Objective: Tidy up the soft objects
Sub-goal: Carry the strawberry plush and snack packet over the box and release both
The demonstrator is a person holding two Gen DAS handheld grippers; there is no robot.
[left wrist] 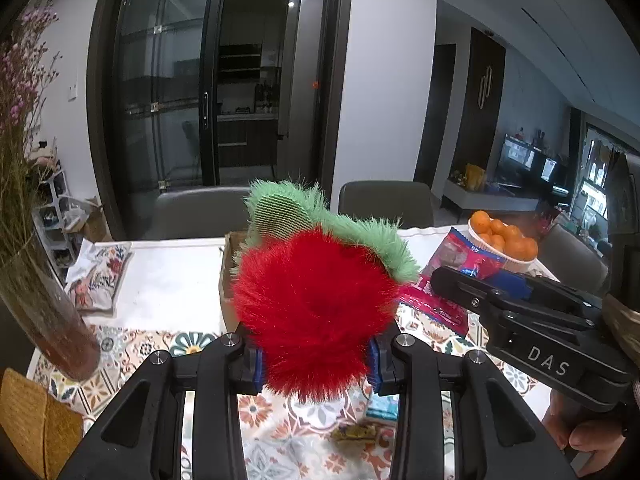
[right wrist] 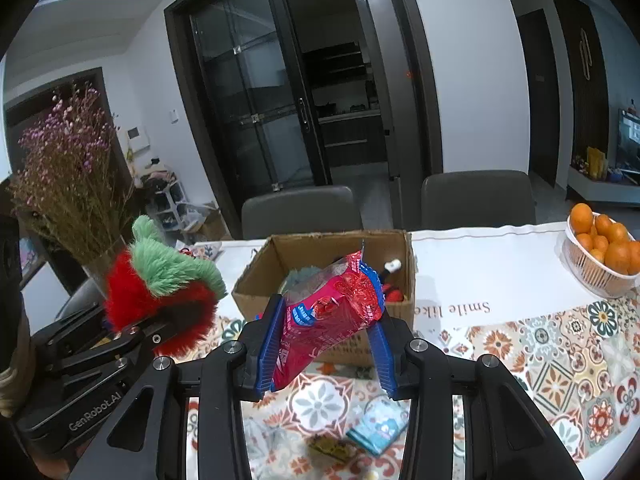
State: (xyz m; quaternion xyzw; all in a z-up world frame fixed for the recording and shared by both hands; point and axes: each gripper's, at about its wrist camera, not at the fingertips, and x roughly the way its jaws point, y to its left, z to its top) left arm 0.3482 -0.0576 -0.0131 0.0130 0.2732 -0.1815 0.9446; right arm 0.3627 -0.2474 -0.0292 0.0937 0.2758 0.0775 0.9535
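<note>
My left gripper is shut on a fluffy red plush strawberry with a green furry top, held above the table; the strawberry also shows in the right wrist view at the left. My right gripper is shut on a red and pink snack packet, held in the air in front of an open cardboard box. The box holds a pale blue soft thing and small red items. In the left wrist view the right gripper sits at the right with the packet, and the box is mostly hidden behind the strawberry.
A vase of dried purple flowers stands at the left. A white basket of oranges sits at the right. A blue packet and a small dark snack lie on the patterned tablecloth. A floral cushion lies far left. Two grey chairs stand behind the table.
</note>
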